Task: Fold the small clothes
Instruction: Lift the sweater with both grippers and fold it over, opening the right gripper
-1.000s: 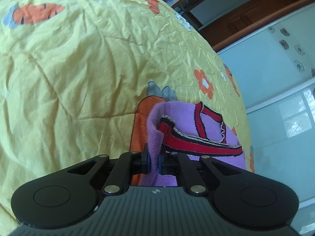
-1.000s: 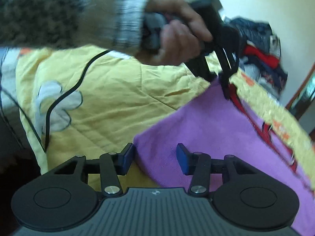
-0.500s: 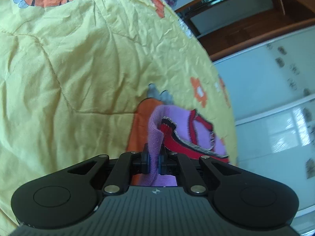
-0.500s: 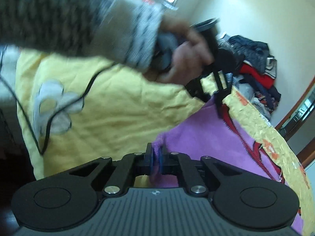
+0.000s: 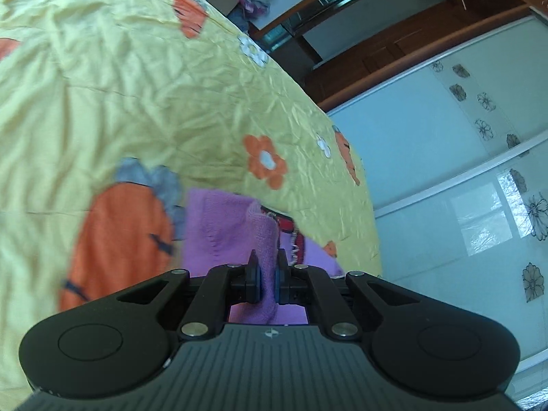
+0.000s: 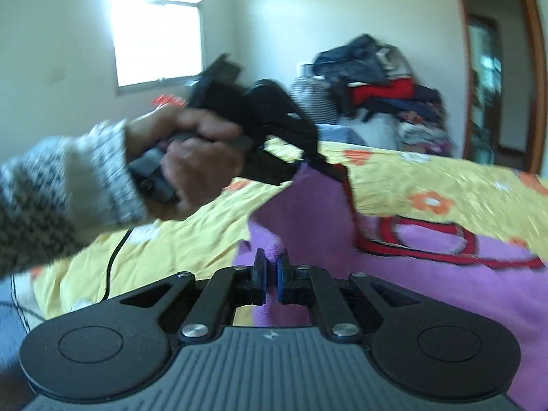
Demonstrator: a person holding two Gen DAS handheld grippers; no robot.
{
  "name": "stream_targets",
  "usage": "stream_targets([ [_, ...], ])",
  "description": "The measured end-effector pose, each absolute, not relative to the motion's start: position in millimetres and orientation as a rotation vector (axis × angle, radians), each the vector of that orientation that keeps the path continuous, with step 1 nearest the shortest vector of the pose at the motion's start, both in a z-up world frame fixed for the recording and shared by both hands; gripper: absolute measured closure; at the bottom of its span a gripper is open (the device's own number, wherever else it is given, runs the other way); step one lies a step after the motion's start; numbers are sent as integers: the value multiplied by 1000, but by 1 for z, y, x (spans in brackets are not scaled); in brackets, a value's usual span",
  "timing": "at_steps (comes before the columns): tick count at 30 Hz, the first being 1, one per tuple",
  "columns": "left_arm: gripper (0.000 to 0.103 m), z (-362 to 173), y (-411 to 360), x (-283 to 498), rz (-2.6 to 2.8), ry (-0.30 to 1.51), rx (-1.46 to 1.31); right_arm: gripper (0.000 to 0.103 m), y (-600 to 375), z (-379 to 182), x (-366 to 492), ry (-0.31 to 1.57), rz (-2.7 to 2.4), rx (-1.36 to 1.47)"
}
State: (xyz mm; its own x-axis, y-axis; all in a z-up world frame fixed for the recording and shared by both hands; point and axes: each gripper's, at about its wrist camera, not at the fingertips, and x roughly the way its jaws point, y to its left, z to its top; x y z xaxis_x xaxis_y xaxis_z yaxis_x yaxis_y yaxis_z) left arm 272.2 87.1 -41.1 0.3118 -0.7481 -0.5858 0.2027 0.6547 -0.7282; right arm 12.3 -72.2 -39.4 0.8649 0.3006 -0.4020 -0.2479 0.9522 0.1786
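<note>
A small purple knit garment (image 6: 428,284) with red and black trim lies on a yellow quilt (image 6: 445,185). My right gripper (image 6: 270,274) is shut on its near purple edge. My left gripper (image 5: 266,274) is shut on another purple edge of the garment (image 5: 219,226) and lifts it off the quilt. In the right wrist view the left gripper (image 6: 328,167) shows in a hand with a knit sleeve, holding the trimmed corner up.
The quilt (image 5: 137,102) has orange carrot and flower prints. A pile of clothes (image 6: 376,89) sits beyond the bed's far end. A black cable (image 6: 116,267) runs over the quilt's left side. A wooden door frame (image 6: 534,68) and glass panels (image 5: 462,171) stand nearby.
My right gripper closed on the garment's near edge. Both grippers have lifted their edges upward, and the left wrist view has swung up toward the room.
</note>
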Motion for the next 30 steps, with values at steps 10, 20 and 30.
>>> stream_targets([
  [10, 95, -52, -40, 276, -695, 1165, -523, 98, -197, -61, -17, 429, 158, 475],
  [20, 95, -74, -173, 251, -757, 1231, -389, 98, -276, -92, -65, 402, 3, 620],
  [30, 95, -102, -253, 223, -750, 1247, -222, 98, -322, -122, -92, 432, -106, 725],
])
